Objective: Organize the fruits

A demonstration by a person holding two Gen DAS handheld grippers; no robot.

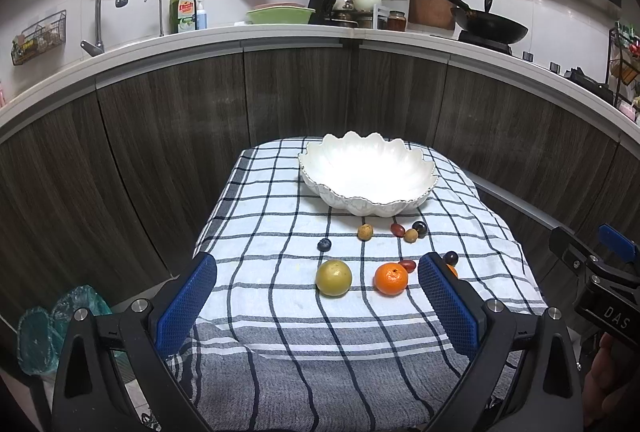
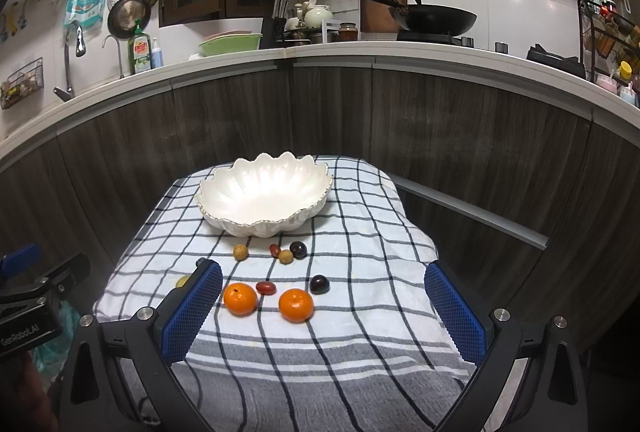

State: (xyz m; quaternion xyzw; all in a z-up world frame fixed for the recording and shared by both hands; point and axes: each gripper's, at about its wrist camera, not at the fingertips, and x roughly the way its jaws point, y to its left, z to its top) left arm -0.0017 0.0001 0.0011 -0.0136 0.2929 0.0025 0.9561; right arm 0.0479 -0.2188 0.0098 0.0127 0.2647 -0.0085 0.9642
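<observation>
A white scalloped bowl (image 1: 366, 171) (image 2: 264, 189) stands empty at the far end of a checked cloth (image 1: 280, 216) (image 2: 360, 232). In front of it lie loose fruits: a yellow-green round fruit (image 1: 333, 277), an orange (image 1: 391, 278) (image 2: 240, 299), a second orange (image 2: 296, 305), a blueberry (image 1: 324, 244), dark grapes (image 1: 419, 228) (image 2: 319, 284), red dates (image 1: 407, 265) (image 2: 266, 287) and small tan fruits (image 1: 365, 232) (image 2: 241, 252). My left gripper (image 1: 318, 302) is open, short of the fruits. My right gripper (image 2: 324, 306) is open too, with the second orange in line between its fingers.
Dark wood cabinet fronts (image 1: 296, 91) curve behind the cloth under a white counter (image 1: 280, 33) with a sink tap (image 1: 106, 11), green basin (image 1: 279, 15) and wok (image 1: 490, 25). Green bags (image 1: 48, 324) sit on the floor at left.
</observation>
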